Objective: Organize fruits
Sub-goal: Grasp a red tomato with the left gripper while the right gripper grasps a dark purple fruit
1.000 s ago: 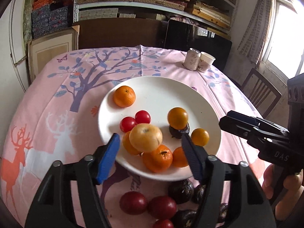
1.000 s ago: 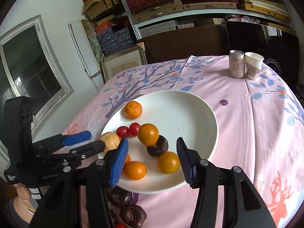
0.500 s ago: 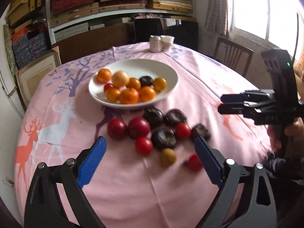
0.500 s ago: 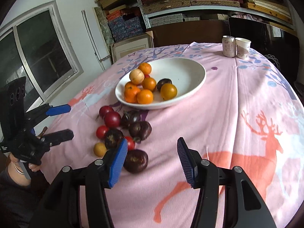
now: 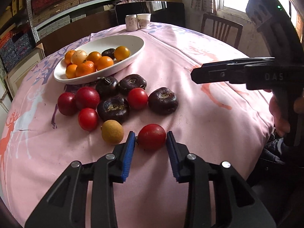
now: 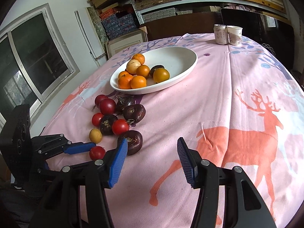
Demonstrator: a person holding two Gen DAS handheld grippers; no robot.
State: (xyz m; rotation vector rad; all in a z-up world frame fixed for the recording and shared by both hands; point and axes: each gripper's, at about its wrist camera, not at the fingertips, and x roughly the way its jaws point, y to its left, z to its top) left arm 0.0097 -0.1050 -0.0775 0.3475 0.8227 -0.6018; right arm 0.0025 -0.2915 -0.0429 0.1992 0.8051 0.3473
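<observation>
Left tongs [image 5: 151, 139] are narrowed around the tomato [image 5: 151, 136] nearest the table edge, well short of the plate [image 5: 136, 51], not yet pinching, while right tongs [image 6: 150, 153] are spread and empty; if closed off-centre, the round tomato could be squeezed out and rolled off.

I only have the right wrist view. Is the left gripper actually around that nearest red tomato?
Observer: Yes. The left wrist view shows the red tomato between both blue fingers of the left gripper; whether they press it, I cannot tell.
Operator: Is it lifted?
Observer: No, it rests on the pink tablecloth.
Operator: Anything crowding it?
Observer: The tan round fruit lies just outside the left finger, apart from the tomato.
</observation>
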